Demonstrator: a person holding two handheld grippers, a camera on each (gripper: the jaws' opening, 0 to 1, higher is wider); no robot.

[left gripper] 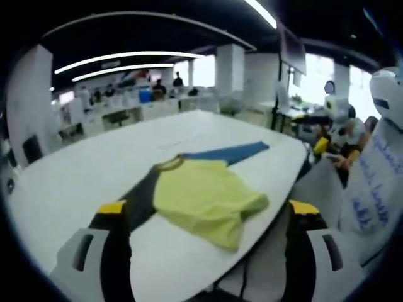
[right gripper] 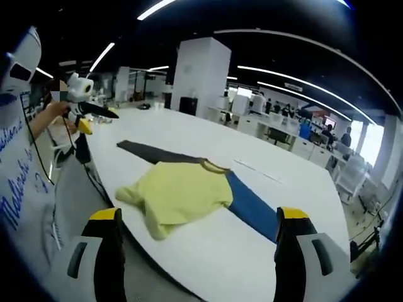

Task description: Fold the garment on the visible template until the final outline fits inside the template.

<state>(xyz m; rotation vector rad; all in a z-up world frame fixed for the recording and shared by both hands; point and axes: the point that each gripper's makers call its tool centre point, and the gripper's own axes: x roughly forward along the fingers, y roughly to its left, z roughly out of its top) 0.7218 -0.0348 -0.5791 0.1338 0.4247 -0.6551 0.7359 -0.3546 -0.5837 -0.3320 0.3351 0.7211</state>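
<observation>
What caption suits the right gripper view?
Open right tongs face a yellow shirt with blue and dark sleeves on a white table.

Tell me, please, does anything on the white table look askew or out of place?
Yes. The shirt lies rumpled near the edge of the table, its yellow body bunched, with one dark sleeve and one blue sleeve stretched out to opposite sides. Neither claw touches it.
</observation>
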